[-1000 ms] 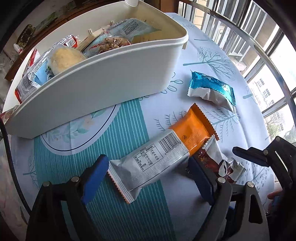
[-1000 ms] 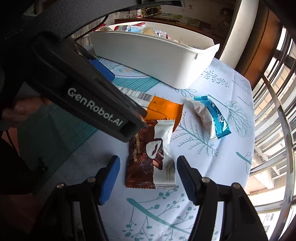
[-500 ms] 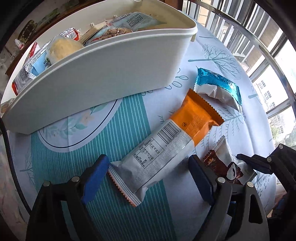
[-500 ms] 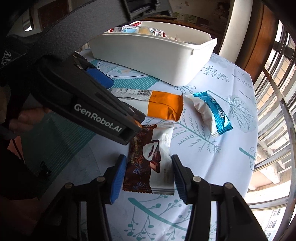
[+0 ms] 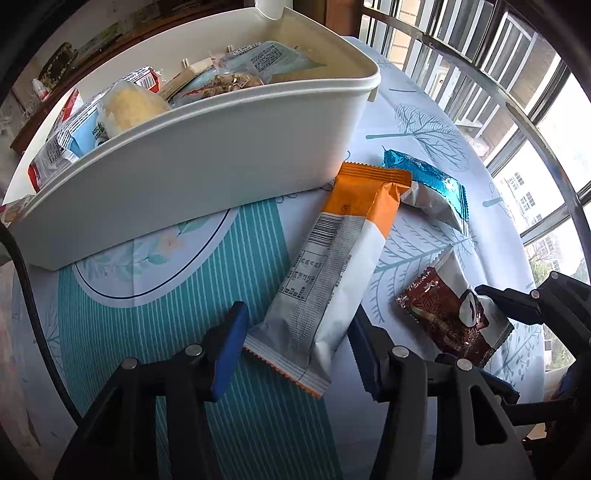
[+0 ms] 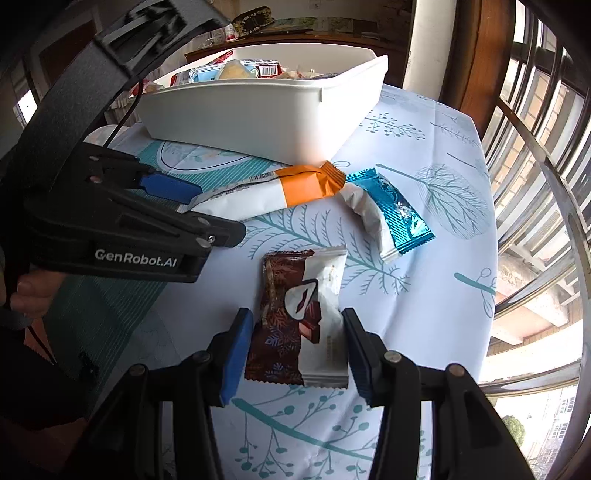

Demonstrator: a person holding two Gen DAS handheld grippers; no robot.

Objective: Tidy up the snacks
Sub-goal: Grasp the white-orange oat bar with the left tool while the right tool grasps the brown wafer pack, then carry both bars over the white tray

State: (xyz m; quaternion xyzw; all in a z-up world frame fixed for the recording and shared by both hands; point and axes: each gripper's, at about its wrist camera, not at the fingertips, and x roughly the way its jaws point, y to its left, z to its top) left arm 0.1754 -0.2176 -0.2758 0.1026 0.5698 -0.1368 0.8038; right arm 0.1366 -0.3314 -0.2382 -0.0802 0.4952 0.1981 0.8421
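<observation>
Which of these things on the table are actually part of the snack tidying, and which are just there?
Part of the job:
- orange and white packet, between the left gripper fingers
- brown packet, between the right gripper fingers
- blue packet
- white bin holding snacks

Just there:
- patterned tablecloth
- window bars

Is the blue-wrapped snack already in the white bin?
No, the blue-wrapped snack lies on the tablecloth outside the white bin.

a tablecloth (image 5: 240, 424) printed with teal stripes and pale tree figures covers the table. barred windows (image 6: 539, 155) run along one side, with a wooden cabinet (image 6: 295, 27) behind and a white pillar (image 6: 428, 48) near it.
</observation>
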